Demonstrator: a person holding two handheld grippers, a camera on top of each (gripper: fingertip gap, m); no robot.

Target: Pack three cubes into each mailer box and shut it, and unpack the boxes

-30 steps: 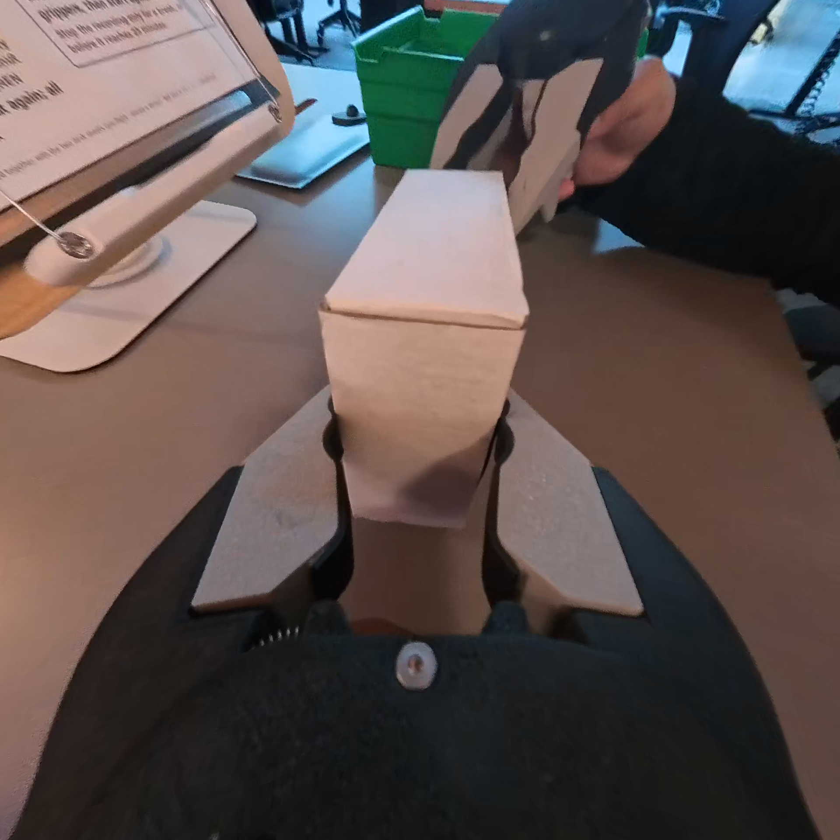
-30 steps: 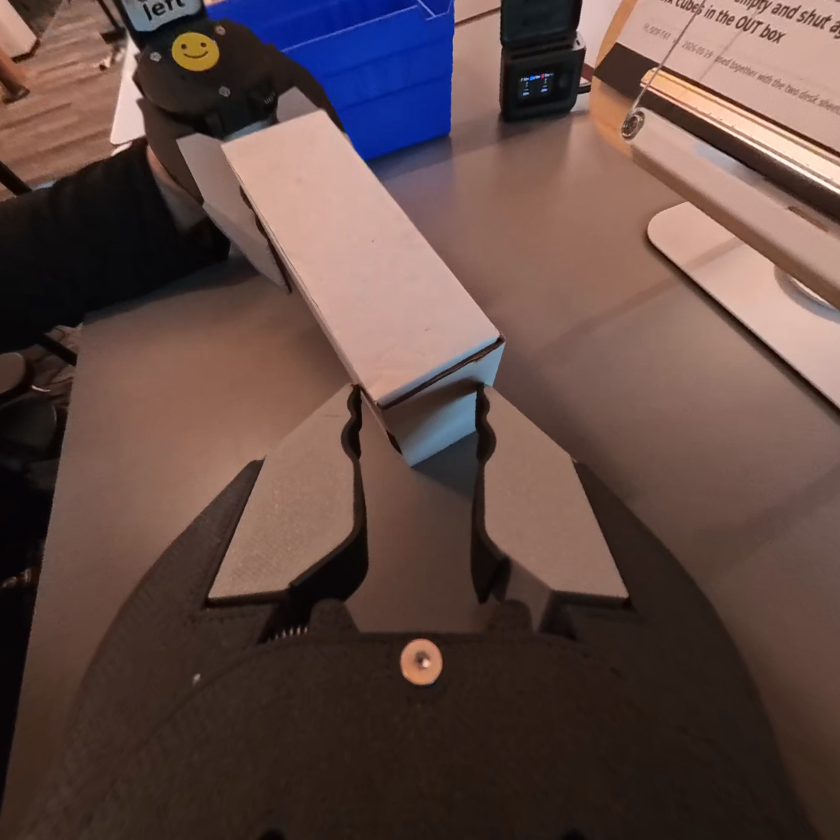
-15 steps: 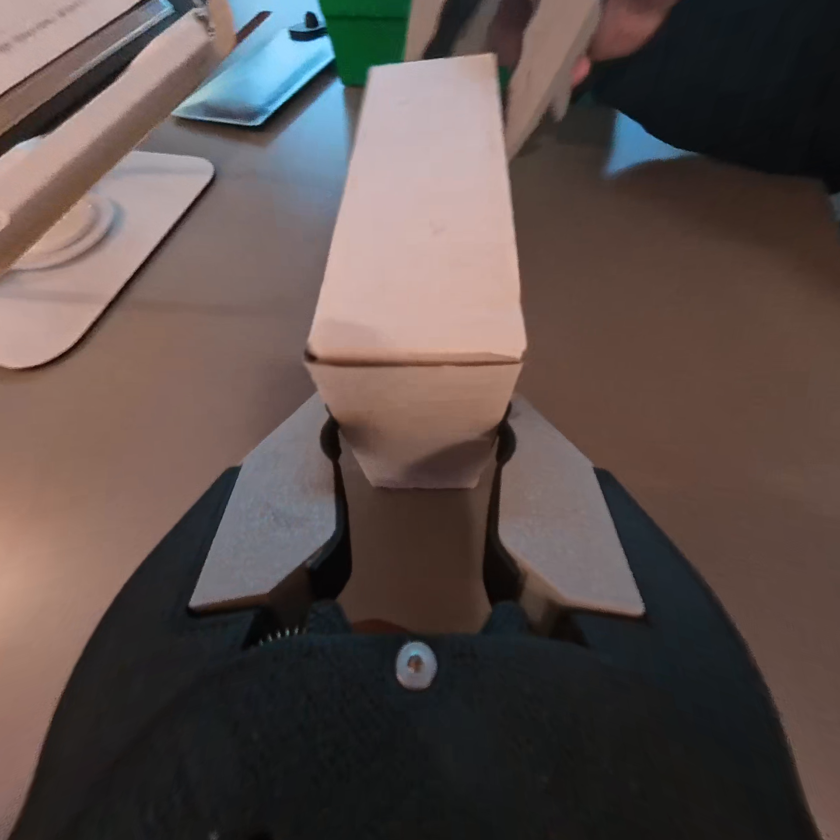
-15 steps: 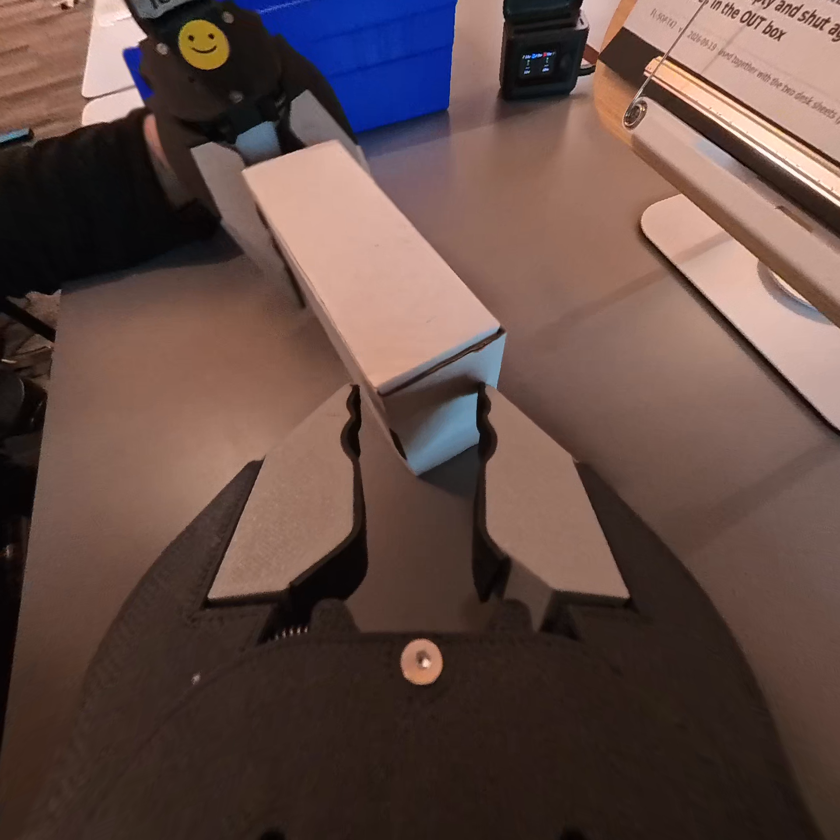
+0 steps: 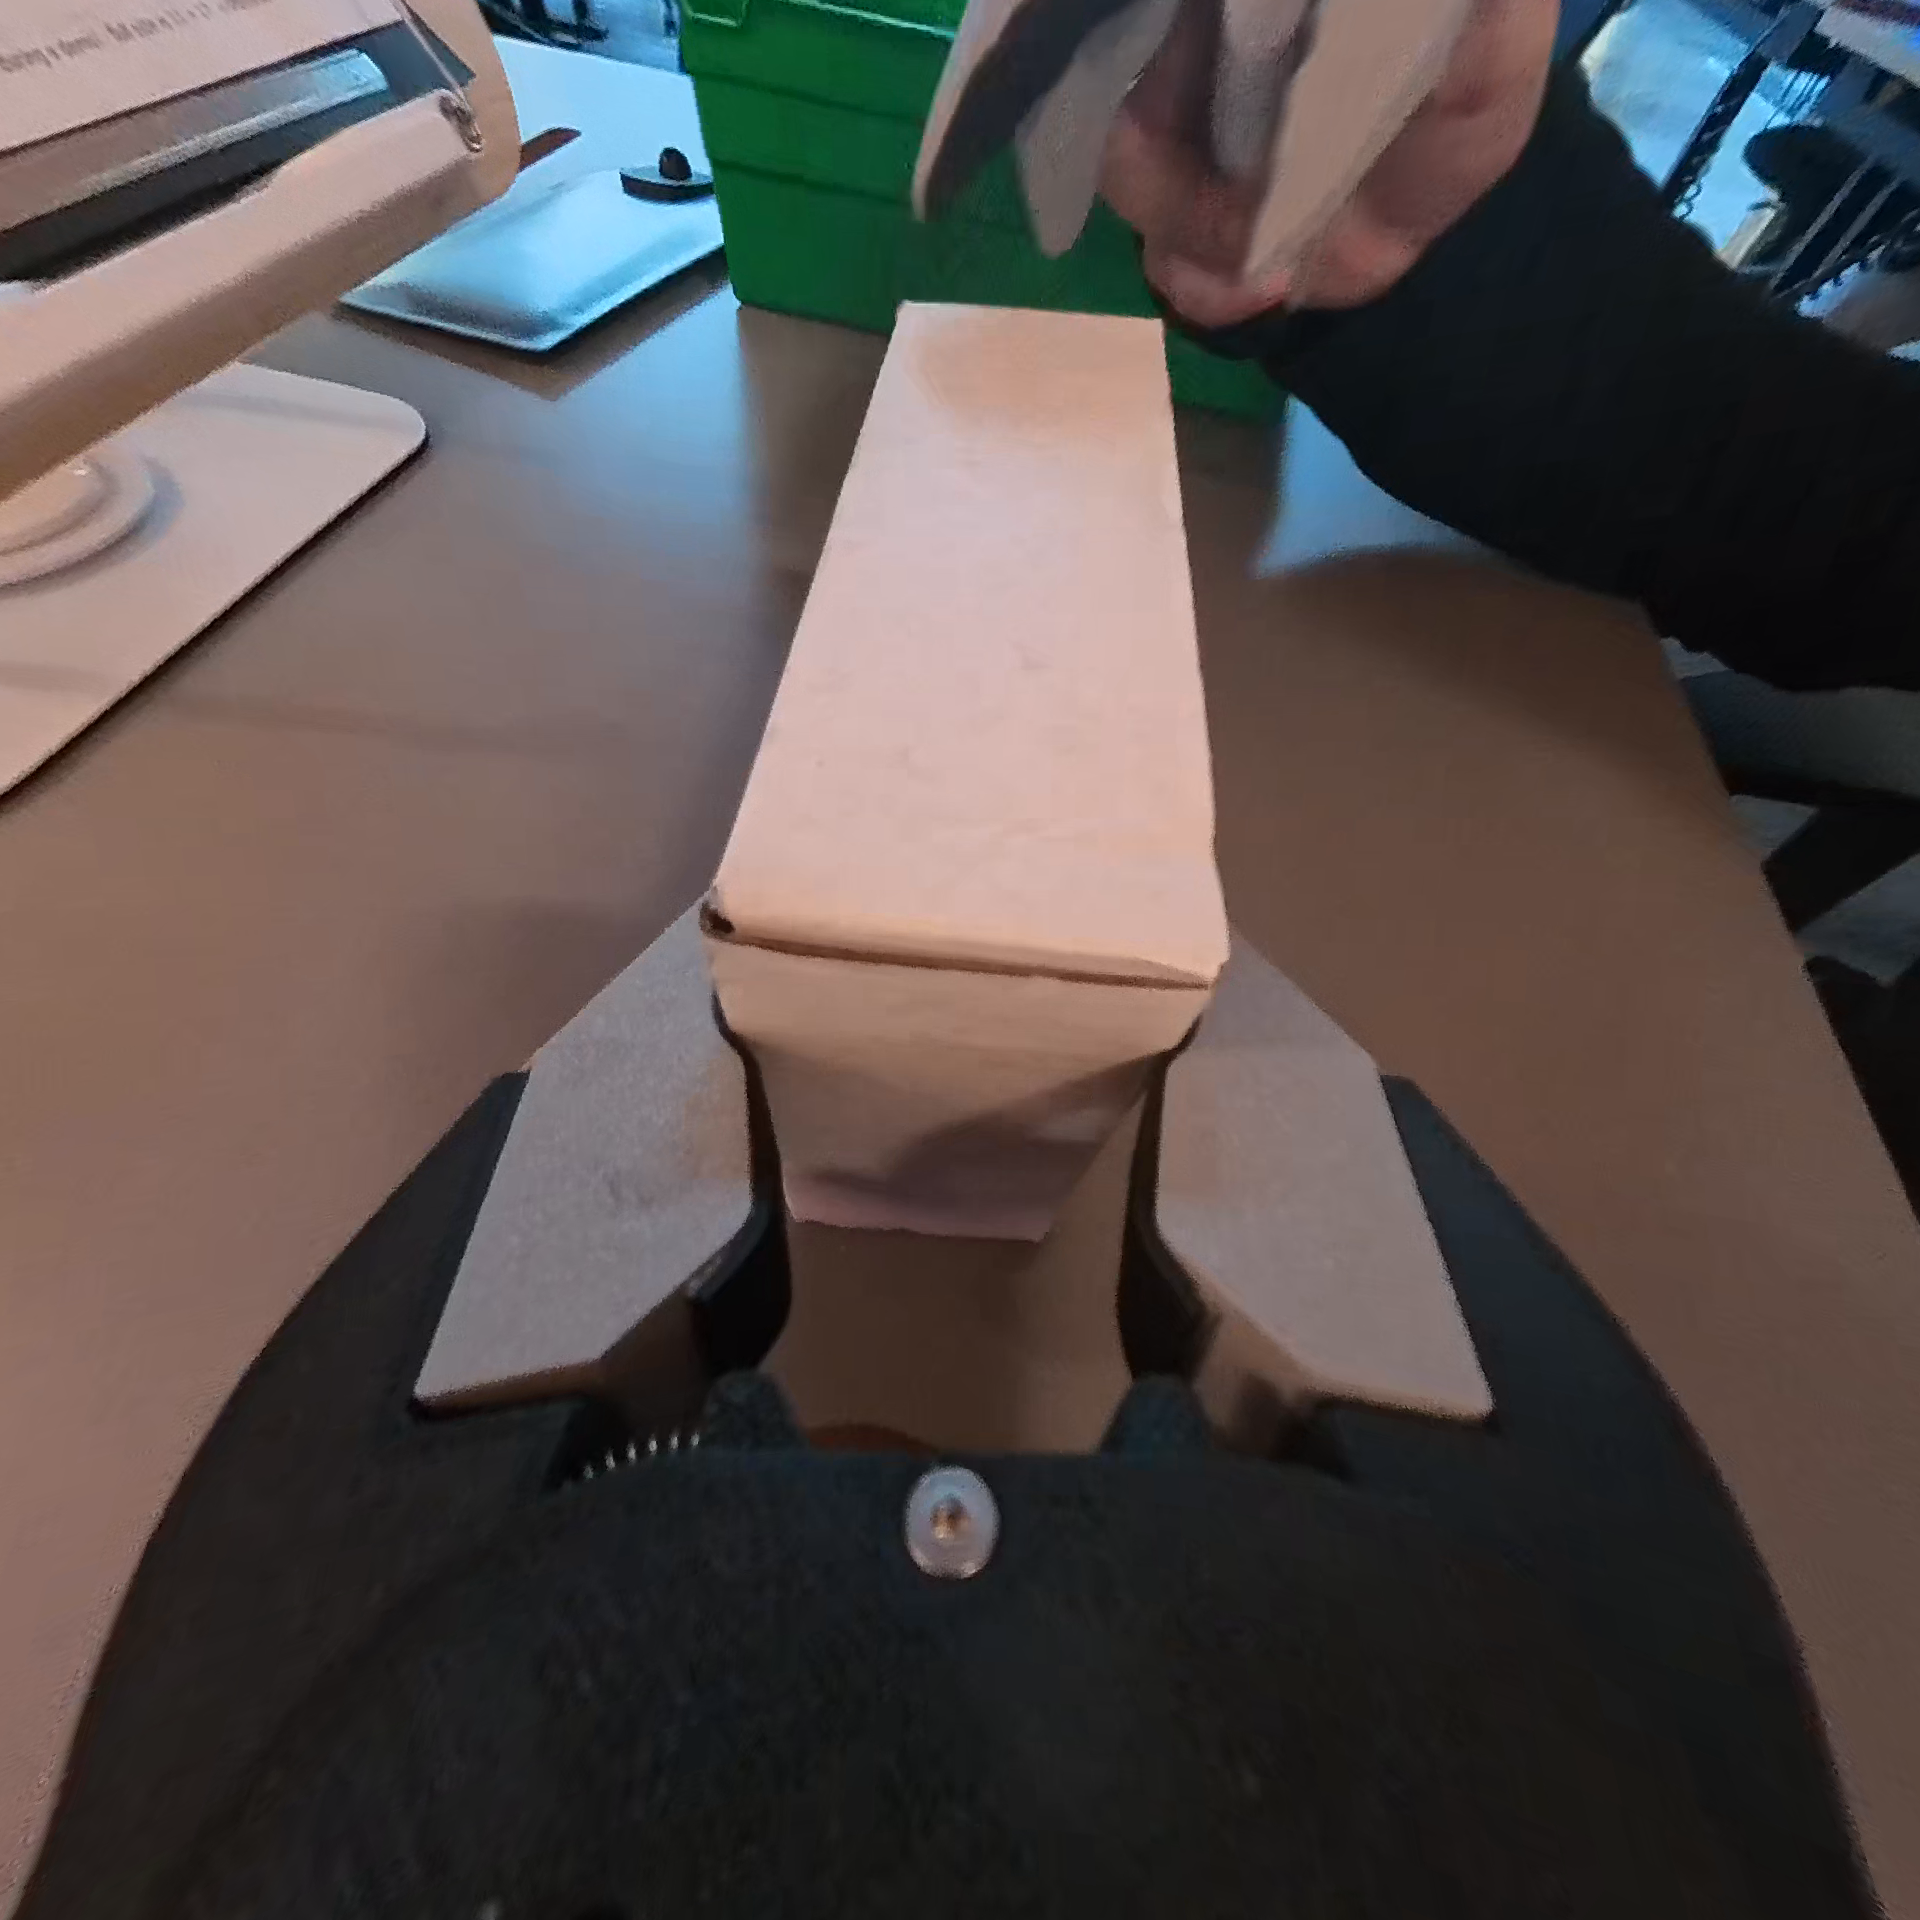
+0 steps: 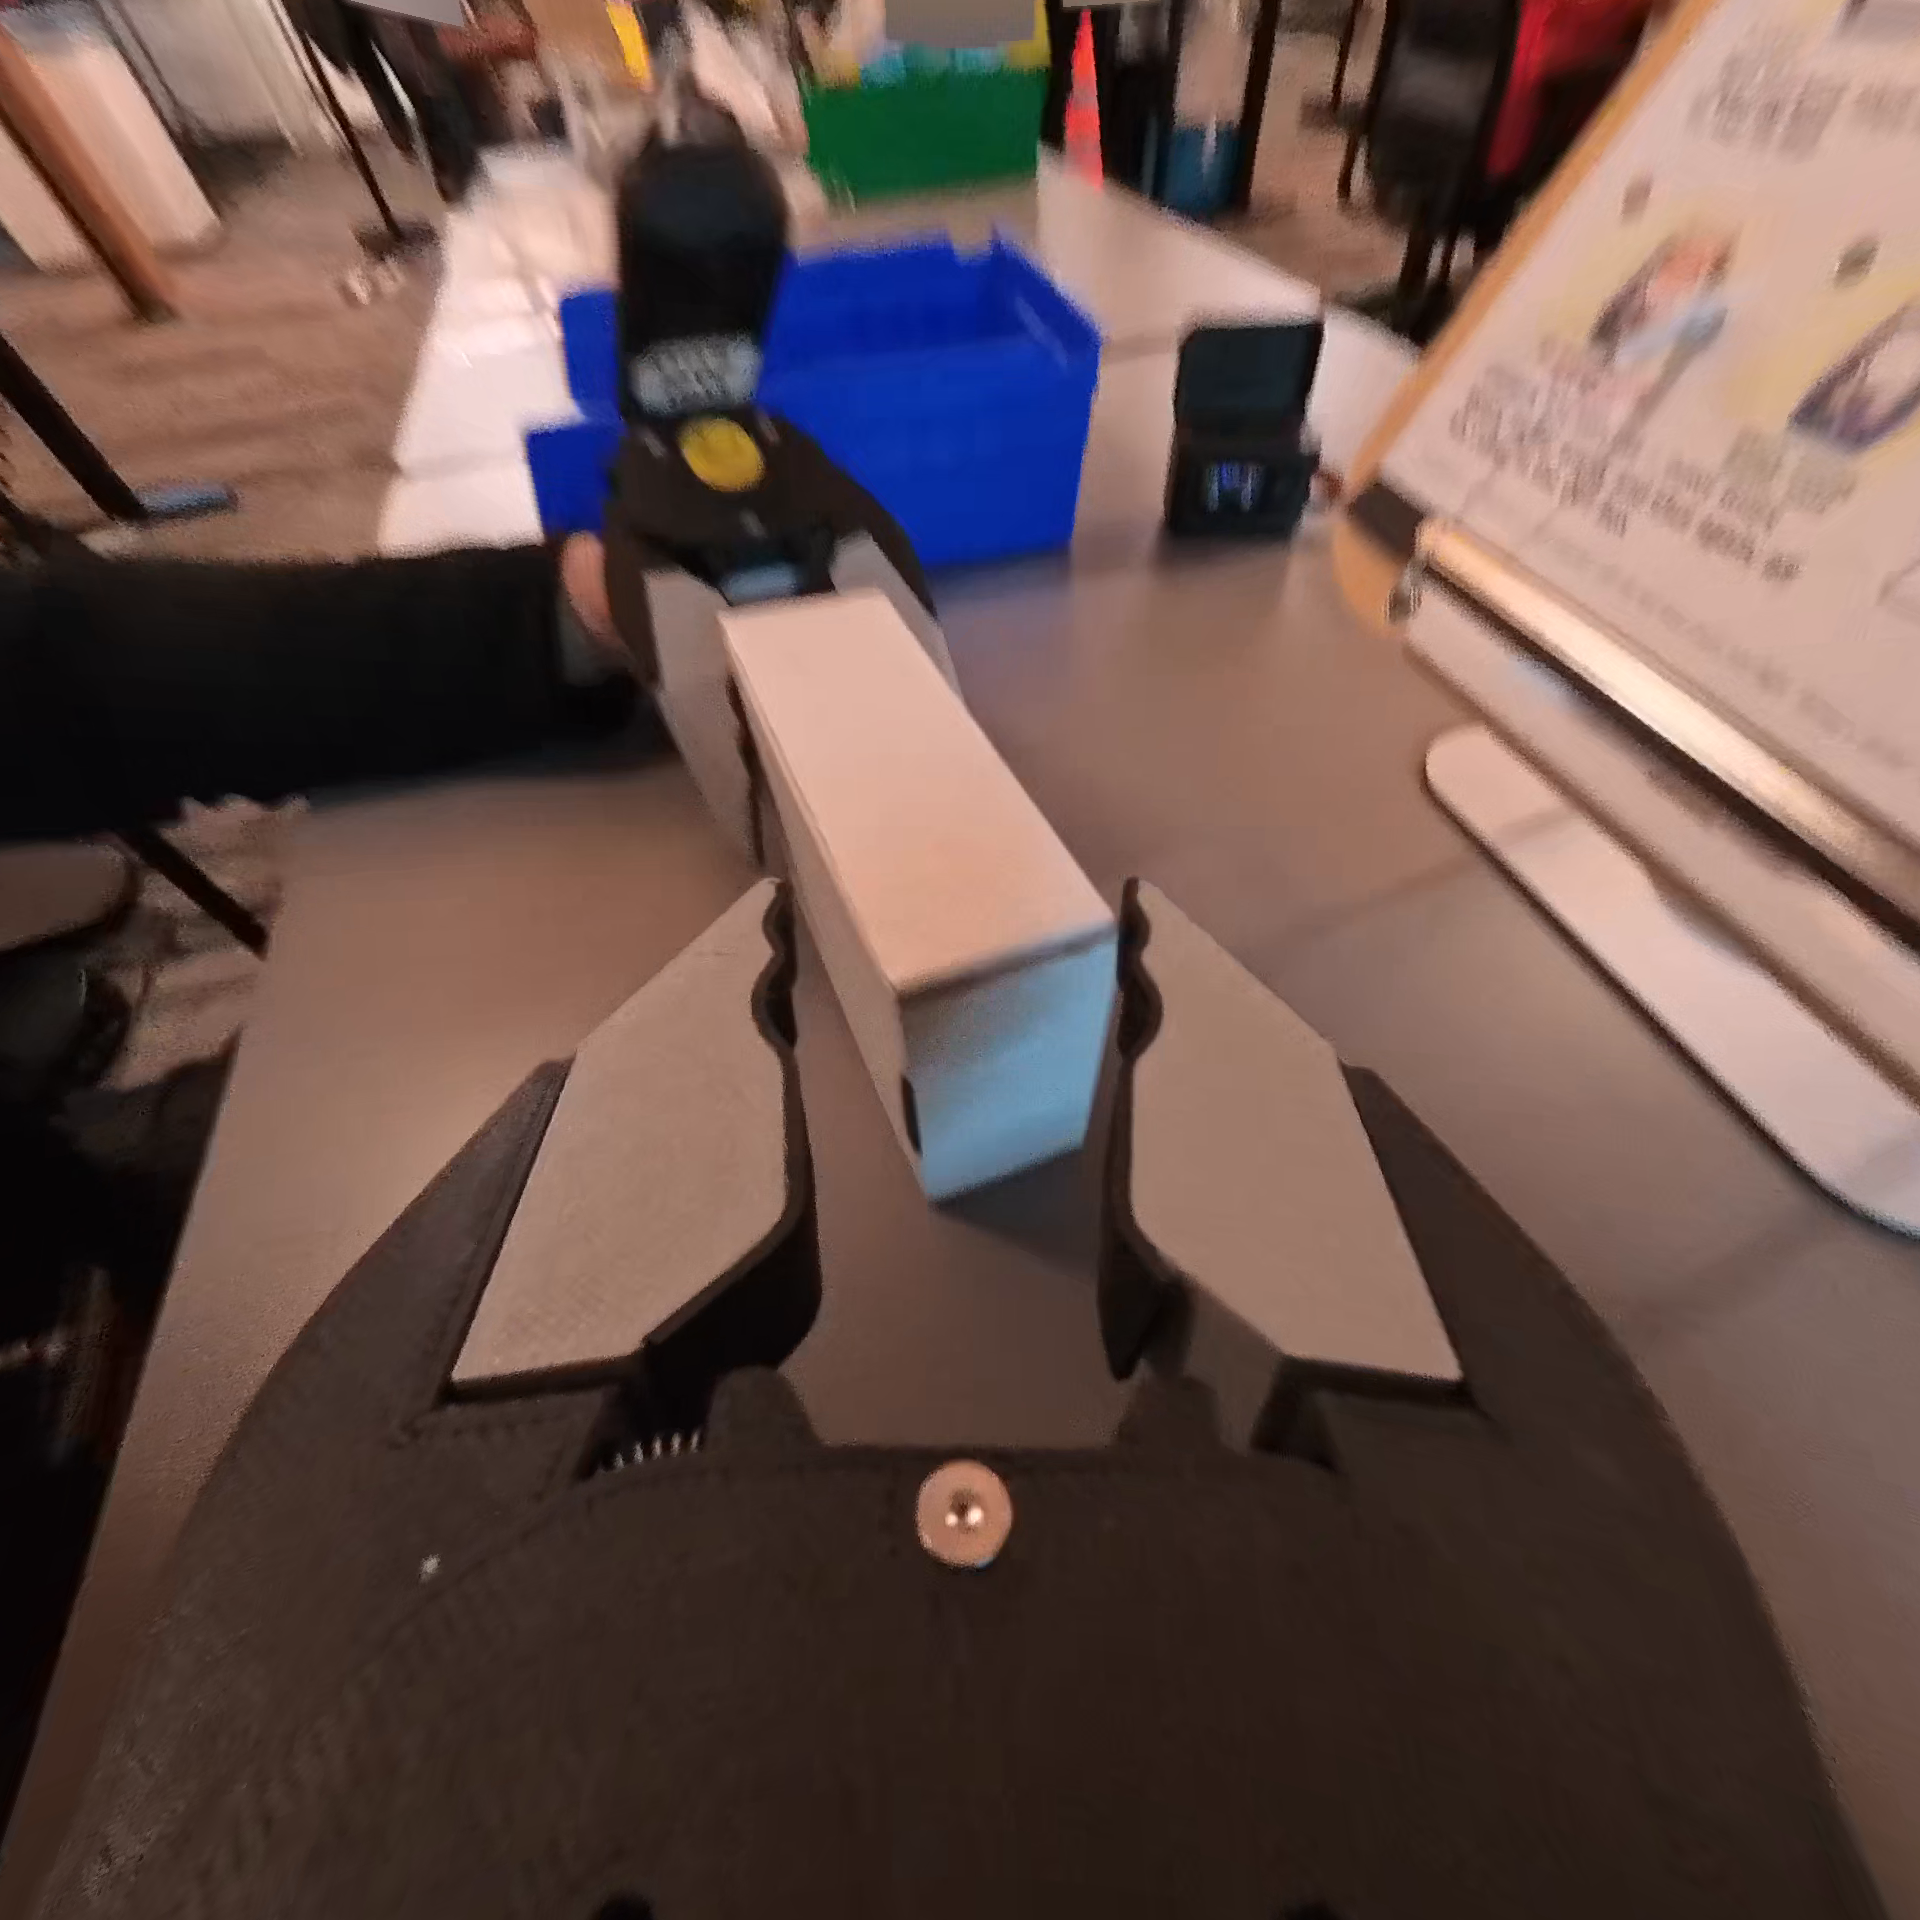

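A long white mailer box (image 5: 987, 644), shut at both ends, lies lengthwise between the two grippers over the brown table (image 5: 416, 831). My left gripper (image 5: 956, 1023) is shut on its near end flap. In the right wrist view this gripper (image 6: 769, 582), black with a yellow sticker, holds the box's far end (image 6: 914, 831). My right gripper (image 6: 954, 904) is open; its fingers straddle the other end with a gap on the left side. In the left wrist view it (image 5: 1122, 135) is blurred and sits just above the box's far end. No cubes show.
A green bin (image 5: 831, 156) stands behind the box on one side and a blue bin (image 6: 935, 416) on the other. A document stand with a white base (image 5: 156, 499) runs along the table's side (image 6: 1662, 831). A small black device (image 6: 1242, 436) stands by the blue bin.
The box has tipped down from a raised tilt to nearly level and lined up with the right gripper. The right gripper has opened a little and swung upward; its view is blurred.
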